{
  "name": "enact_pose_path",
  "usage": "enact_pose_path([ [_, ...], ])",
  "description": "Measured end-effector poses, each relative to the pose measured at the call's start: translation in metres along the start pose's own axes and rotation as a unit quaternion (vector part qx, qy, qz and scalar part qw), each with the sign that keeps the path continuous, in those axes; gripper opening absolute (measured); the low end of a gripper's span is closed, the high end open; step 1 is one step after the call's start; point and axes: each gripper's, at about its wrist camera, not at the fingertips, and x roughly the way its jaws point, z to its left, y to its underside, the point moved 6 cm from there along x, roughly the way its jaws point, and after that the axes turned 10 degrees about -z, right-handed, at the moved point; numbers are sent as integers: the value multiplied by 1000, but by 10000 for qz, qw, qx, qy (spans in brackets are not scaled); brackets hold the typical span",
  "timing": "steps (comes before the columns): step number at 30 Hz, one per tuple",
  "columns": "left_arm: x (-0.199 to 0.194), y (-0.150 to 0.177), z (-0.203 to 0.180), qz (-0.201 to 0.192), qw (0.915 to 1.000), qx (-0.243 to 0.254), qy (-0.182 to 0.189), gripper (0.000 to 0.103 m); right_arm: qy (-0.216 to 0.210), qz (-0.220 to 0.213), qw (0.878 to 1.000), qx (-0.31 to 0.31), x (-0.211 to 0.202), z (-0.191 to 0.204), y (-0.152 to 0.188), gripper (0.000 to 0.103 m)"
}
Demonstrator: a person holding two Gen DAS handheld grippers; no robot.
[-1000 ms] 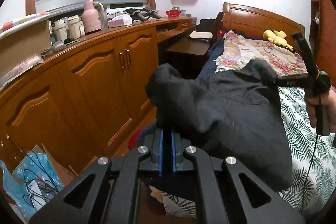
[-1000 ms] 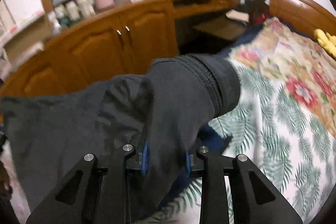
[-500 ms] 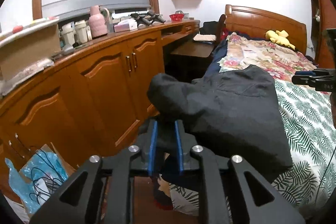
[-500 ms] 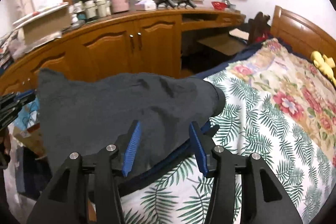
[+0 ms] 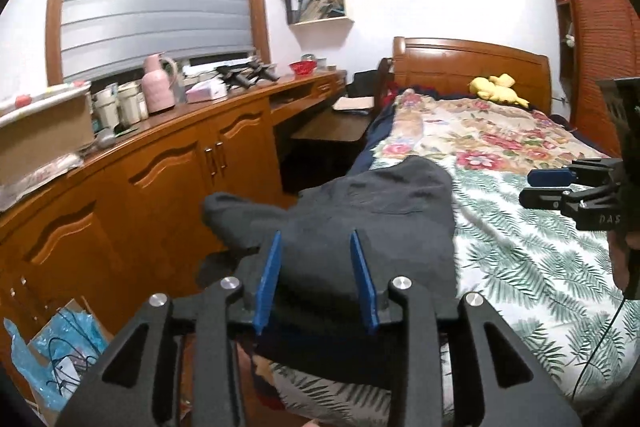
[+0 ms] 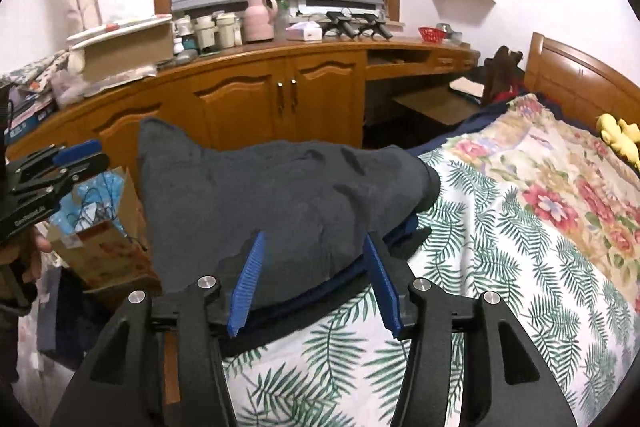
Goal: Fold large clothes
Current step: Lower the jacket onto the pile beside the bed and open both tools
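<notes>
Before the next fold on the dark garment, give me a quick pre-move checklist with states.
1. Left tongs released: ok, jaws just opened, pads apart, dark grey folded garment lies beyond them, unpinched.
2. Right tongs released: ok, jaws just opened, nothing clamped.
3. Garment resting on the leaf-print bedspread: ok.
4. Garment fully on the bed: not ok, its cabinet-side corner overhangs the edge.
5. Fold edges aligned: cannot tell.
6. Landing area on bedspread free: ok.

Dark garment on leaf-print bedspread — right gripper fingers apart.
</notes>
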Motion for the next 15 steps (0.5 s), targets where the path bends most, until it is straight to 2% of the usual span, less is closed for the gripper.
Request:
enact_pose_path([
  [8, 0, 2, -69, 105, 9989, -27, 461, 34, 122, -245, 9996, 69, -55, -7, 19, 65],
  [15, -6, 9, -124, 127, 9969, 3, 781, 34, 453, -375, 9981, 186, -108, -24, 48, 72],
])
